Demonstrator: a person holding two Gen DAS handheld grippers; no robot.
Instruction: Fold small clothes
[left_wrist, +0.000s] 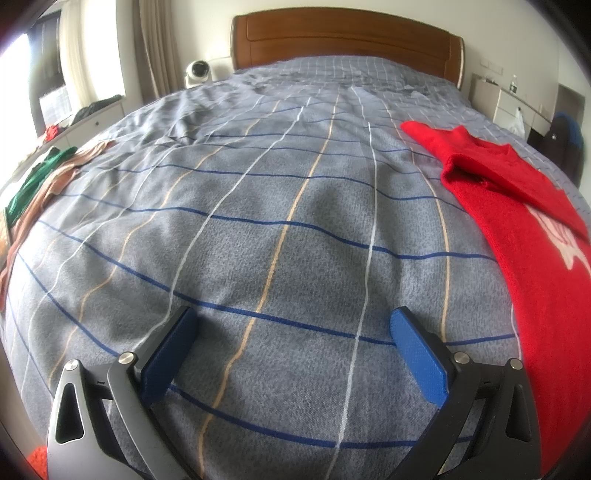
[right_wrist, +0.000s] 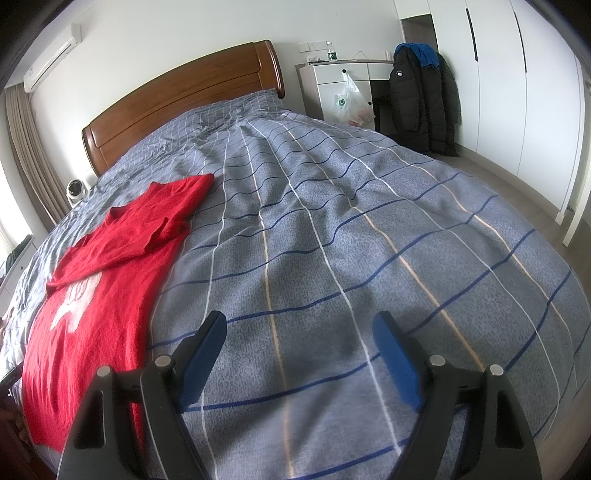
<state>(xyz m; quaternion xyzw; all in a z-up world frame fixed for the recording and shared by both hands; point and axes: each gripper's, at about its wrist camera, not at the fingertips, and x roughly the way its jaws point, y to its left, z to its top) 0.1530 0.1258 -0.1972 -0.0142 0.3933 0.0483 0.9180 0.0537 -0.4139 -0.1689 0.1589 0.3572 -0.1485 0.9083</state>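
Observation:
A small red sweater (left_wrist: 524, 236) with a white print lies on the grey checked bedspread (left_wrist: 277, 206), with one sleeve folded across its chest. In the left wrist view it is at the right edge; in the right wrist view the sweater (right_wrist: 92, 295) is at the left. My left gripper (left_wrist: 293, 325) is open and empty, hovering over bare bedspread to the left of the sweater. My right gripper (right_wrist: 299, 328) is open and empty, over bare bedspread (right_wrist: 351, 221) to the right of the sweater.
Green and tan clothes (left_wrist: 40, 181) lie at the bed's left edge. A wooden headboard (left_wrist: 343, 40) is at the far end. A white fan (left_wrist: 197, 72) stands beside it. A white desk (right_wrist: 340, 85), hanging dark coats (right_wrist: 424, 99) and wardrobes (right_wrist: 517, 92) are at the right.

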